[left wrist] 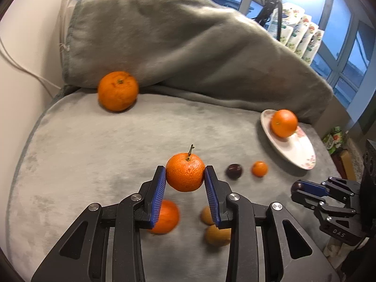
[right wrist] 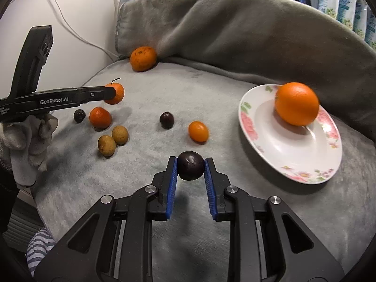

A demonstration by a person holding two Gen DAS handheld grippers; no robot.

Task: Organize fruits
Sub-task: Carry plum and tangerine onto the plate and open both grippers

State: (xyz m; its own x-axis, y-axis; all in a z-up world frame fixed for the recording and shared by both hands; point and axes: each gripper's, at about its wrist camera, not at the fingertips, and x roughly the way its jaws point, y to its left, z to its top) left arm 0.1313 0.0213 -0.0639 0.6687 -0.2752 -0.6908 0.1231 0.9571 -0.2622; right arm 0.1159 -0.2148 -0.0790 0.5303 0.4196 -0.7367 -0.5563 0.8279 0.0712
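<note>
My left gripper point(left wrist: 185, 175) is shut on a stemmed mandarin point(left wrist: 185, 172), held above the grey cushion point(left wrist: 94, 155); from the right wrist view the same mandarin point(right wrist: 116, 92) shows at that gripper's tip. My right gripper point(right wrist: 190, 168) is shut on a dark plum point(right wrist: 190, 168), lifted off the cushion. A floral plate point(right wrist: 293, 150) at the right holds one big orange point(right wrist: 296, 103). Loose on the cushion lie a large orange point(left wrist: 117, 91) at the back, a small mandarin point(right wrist: 100, 117), two brown longans point(right wrist: 114, 141), a kumquat point(right wrist: 198, 131) and two more dark plums point(right wrist: 166, 120).
A grey blanket point(left wrist: 188, 47) is heaped along the cushion's back. White cables point(left wrist: 14, 56) hang down the wall at left. Floral packages point(left wrist: 300, 35) stand by the window at right. A gloved hand point(right wrist: 25, 138) holds the left gripper.
</note>
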